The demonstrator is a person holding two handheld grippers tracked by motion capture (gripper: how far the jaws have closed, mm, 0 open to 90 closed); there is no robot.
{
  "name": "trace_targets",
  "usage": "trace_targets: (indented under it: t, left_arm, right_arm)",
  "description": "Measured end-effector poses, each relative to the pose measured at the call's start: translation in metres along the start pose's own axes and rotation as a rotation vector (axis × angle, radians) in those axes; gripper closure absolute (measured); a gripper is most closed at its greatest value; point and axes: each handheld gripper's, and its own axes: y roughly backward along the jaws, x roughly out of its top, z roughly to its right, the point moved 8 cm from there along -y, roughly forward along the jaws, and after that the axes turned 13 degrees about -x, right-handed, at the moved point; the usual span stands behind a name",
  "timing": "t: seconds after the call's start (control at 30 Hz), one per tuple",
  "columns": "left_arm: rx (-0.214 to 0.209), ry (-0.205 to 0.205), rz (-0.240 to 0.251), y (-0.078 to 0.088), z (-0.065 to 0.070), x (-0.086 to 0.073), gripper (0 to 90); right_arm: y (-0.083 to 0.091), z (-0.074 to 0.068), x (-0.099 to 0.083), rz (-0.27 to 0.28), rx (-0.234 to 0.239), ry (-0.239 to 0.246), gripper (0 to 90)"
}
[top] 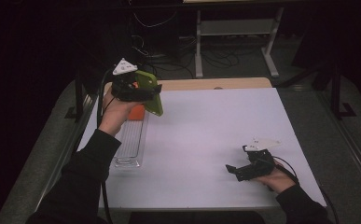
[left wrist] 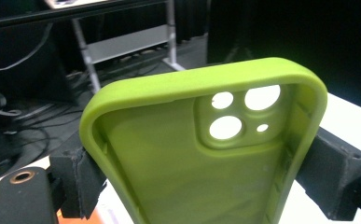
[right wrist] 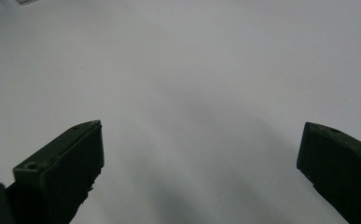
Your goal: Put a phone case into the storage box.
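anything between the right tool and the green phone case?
Nothing visible. The left tool holds the phone case up over the table's far left; the right tool sits open near the front right, with bare white table between them.

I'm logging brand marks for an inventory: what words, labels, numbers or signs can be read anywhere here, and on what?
None can be read.
Lime-green soft phone case clamped in the left gripper: plain inside, no print or logo.
Grey three-cornered plate on that gripper: small dark marks, too small to read.
White tabletop and clear plastic tray: no text visible.
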Motion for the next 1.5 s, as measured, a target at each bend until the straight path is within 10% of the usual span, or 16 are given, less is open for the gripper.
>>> trace_targets:
  t: [0.7,1.5]
  left_arm:
    - [0.342,0.103,-0.075,0.009,-0.079,-0.031,12.8]
    - [0.47,0.193,-0.209,-0.027,-0.109,-0.096,12.5]
  right_arm:
    - [0.0,0.0,0.0,0.0,-0.003,-0.005,0.0]
    - [0.002,0.0,0.002,0.008,-0.009,-0.004,0.0]
